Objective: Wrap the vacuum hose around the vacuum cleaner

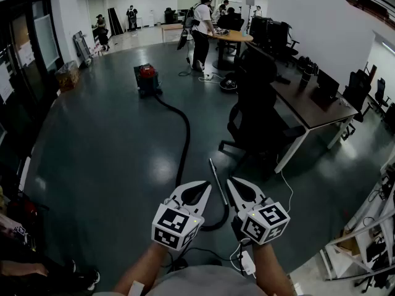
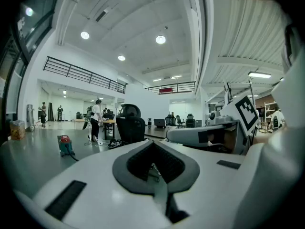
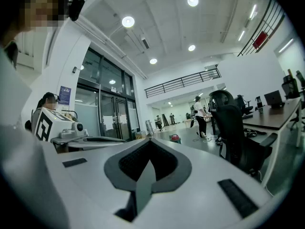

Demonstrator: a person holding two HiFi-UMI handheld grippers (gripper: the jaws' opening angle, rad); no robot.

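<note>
The vacuum cleaner (image 1: 147, 79), a teal box with a red top, stands far off on the dark floor. Its black hose (image 1: 186, 137) snakes from it toward me and curls in a loop under my hands, beside a thin metal wand (image 1: 217, 180). My left gripper (image 1: 205, 185) and right gripper (image 1: 231, 182) are held side by side above the hose's near end, both shut and empty. The left gripper view shows the left gripper (image 2: 152, 143) with its jaws together and the vacuum cleaner (image 2: 64, 144) small at the left. Past the closed right gripper (image 3: 150, 140), the vacuum cleaner (image 3: 175, 138) shows in the distance.
A black office chair (image 1: 256, 103) and a long desk (image 1: 311, 106) stand to the right of the hose. A person (image 1: 200, 29) stands by a round table (image 1: 233, 37) beyond the vacuum. A cardboard box (image 1: 66, 76) sits at the left wall. A white plug block (image 1: 247, 263) lies by my feet.
</note>
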